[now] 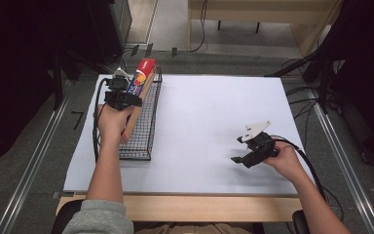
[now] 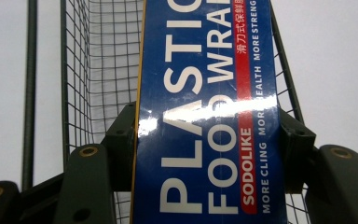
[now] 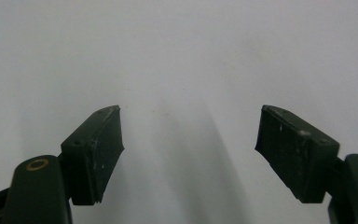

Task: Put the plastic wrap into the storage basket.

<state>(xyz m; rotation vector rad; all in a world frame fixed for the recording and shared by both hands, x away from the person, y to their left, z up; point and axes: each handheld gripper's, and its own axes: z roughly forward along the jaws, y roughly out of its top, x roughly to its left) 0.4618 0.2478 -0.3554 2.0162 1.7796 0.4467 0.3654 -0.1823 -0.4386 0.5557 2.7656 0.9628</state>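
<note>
A long blue and red box of plastic food wrap (image 1: 140, 82) lies lengthwise over the black wire basket (image 1: 146, 127) at the left of the white table. My left gripper (image 1: 121, 99) is shut on the box near its near end. In the left gripper view the box (image 2: 205, 116) fills the space between the two jaws, with the basket's mesh (image 2: 98, 70) below it. My right gripper (image 1: 241, 157) hovers low over the right part of the table, open, with nothing between its fingers (image 3: 98, 154) but the bare white surface.
The white tabletop (image 1: 209, 112) has a wooden front edge (image 1: 185, 207). Metal rails run along the floor at both sides (image 1: 34, 161). Cables (image 1: 96, 122) trail from both grippers. Dark equipment stands at the far left and far right.
</note>
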